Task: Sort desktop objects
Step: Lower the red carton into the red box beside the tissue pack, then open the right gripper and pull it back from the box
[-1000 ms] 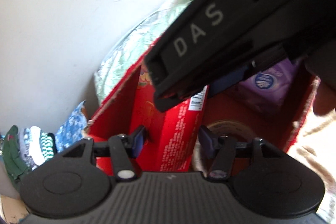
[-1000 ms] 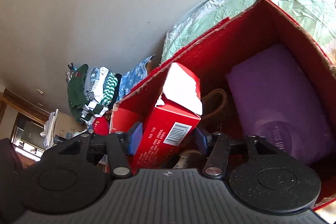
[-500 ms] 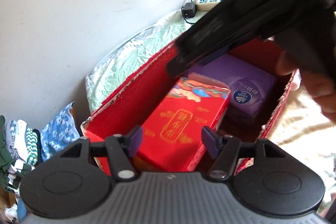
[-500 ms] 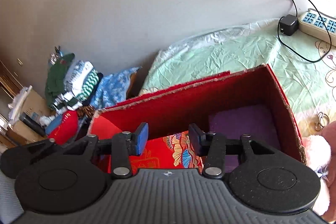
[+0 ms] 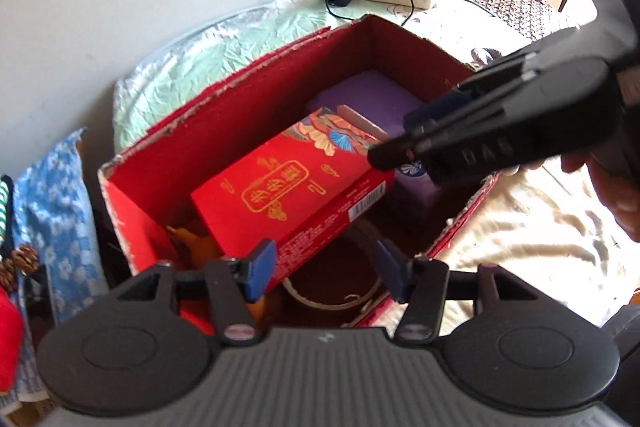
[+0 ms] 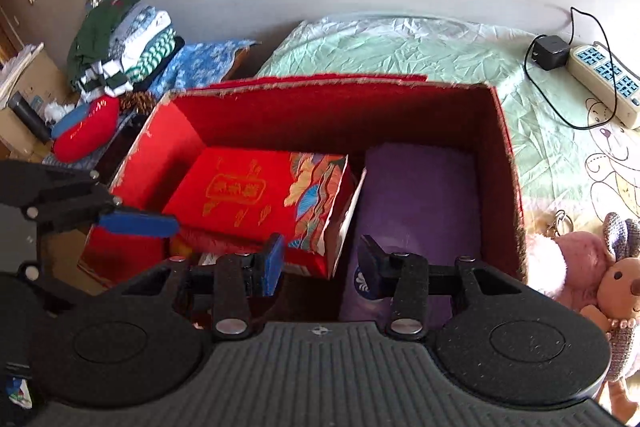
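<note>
An open red carton (image 6: 340,107) holds a red gift box (image 6: 248,195) lying tilted on its broad face, its end leaning on a purple tissue pack (image 6: 416,195). My right gripper (image 6: 320,265) hovers open over the carton's near side, with nothing pinched. In the left wrist view the gift box (image 5: 288,187) lies inside the carton (image 5: 248,99). My left gripper (image 5: 326,273) hangs over the box's near corner, its jaws closing with no pad pressing on it. The right gripper (image 5: 404,135) reaches in from the right above the tissue pack (image 5: 372,95).
A tape roll (image 5: 332,291) lies on the carton floor under the gift box. A power strip (image 6: 604,83) and charger sit on the green sheet (image 6: 400,43) behind. Plush toys (image 6: 580,267) lie right of the carton, folded clothes (image 6: 120,43) to the left. A hand (image 5: 616,195) holds the right gripper.
The gift box stood upright between both grippers' fingers; it now lies flat in the carton, let go. Both grippers have drawn back and rolled.
</note>
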`<action>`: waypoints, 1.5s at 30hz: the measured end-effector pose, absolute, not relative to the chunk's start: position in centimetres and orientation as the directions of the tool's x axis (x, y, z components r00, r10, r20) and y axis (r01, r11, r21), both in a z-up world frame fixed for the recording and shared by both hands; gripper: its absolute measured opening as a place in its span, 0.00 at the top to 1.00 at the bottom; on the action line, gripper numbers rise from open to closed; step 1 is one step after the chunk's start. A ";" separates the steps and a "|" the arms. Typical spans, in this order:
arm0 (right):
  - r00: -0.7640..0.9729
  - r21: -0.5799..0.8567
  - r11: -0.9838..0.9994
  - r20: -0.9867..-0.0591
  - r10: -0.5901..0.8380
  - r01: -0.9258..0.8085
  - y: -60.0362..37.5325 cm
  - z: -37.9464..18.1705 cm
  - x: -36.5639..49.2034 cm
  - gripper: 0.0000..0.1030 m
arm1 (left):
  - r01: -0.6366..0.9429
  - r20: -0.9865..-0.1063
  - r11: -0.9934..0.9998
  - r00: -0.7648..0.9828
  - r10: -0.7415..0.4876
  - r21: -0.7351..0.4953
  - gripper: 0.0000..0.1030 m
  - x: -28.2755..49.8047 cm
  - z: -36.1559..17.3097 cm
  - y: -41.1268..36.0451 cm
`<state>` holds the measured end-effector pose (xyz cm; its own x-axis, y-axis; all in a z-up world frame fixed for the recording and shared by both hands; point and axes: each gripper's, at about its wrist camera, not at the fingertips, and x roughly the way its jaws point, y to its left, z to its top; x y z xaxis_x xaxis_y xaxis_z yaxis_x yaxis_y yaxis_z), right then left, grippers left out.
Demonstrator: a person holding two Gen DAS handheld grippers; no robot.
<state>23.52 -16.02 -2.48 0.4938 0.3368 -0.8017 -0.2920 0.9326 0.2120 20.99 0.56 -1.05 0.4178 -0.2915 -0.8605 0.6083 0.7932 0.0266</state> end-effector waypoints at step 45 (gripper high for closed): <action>0.471 0.514 0.857 -0.746 0.470 -0.041 -15.0 -4.3 27.5 0.58 | 0.452 -0.829 0.892 0.506 -0.236 0.022 0.24 24.2 -1.7 1.4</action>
<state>27.52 -14.99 -4.30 0.4714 0.4699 -0.7463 -0.0408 0.8570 0.5138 24.16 1.45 -1.71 0.5062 -0.2361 -0.8294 0.4522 0.8917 0.0222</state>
